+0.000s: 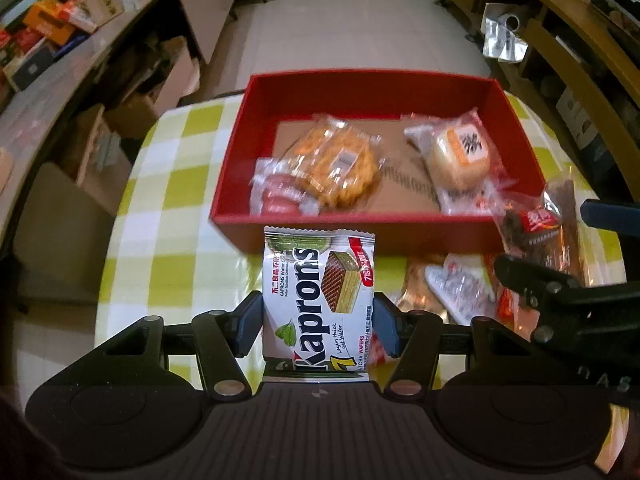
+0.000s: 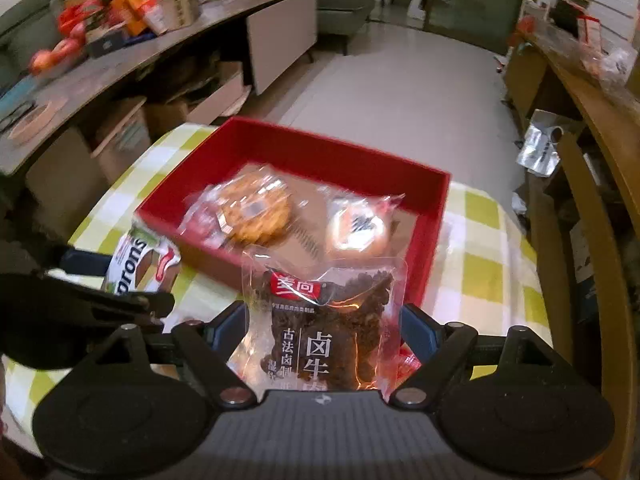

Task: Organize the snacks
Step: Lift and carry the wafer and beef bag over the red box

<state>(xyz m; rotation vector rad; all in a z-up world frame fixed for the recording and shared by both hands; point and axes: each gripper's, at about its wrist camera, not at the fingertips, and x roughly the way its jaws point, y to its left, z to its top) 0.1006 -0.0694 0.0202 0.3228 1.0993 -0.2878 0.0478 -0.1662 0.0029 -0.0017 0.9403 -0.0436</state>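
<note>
Wafers first, in the left wrist view: the left hand-held gripper (image 1: pixel 319 322) pinches a white Kaprons wafer pack (image 1: pixel 319 300) by its 2 side edges, one blue pad on each, and the pack stands upright between them. It hangs just short of the near wall of the red box (image 1: pixel 360 88), which sits on the worktop (image 1: pixel 168 184) with its green-and-white check cloth, towards the far edge. Inside the box lie 3 packets: a round golden cracker packet (image 1: pixel 340 168) towards the left, a small red-and-white packet (image 1: pixel 276 196) against the near-left corner and partly under the cracker packet, and a pale bun packet (image 1: pixel 460 156) on the right. More wrapped snacks (image 1: pixel 452 284) lie on the cloth before the box's near-right corner. At the right edge the right hand-held gripper (image 1: pixel 556 240) holds a clear braised beef packet (image 1: pixel 536 228) over that corner.

Right wrist view: the right hand-held gripper (image 2: pixel 324 328) clamps the braised beef packet (image 2: pixel 326 320) between its blue pads, the packet raised in front of the box's near wall (image 2: pixel 432 240). The cracker packet (image 2: pixel 256 212) and the bun packet (image 2: pixel 356 228) lie side by side in the box. At the left, the left hand-held gripper (image 2: pixel 108 280) carries the wafer pack (image 2: pixel 136 264), near the box's left corner above the cloth (image 2: pixel 484 240).
</note>
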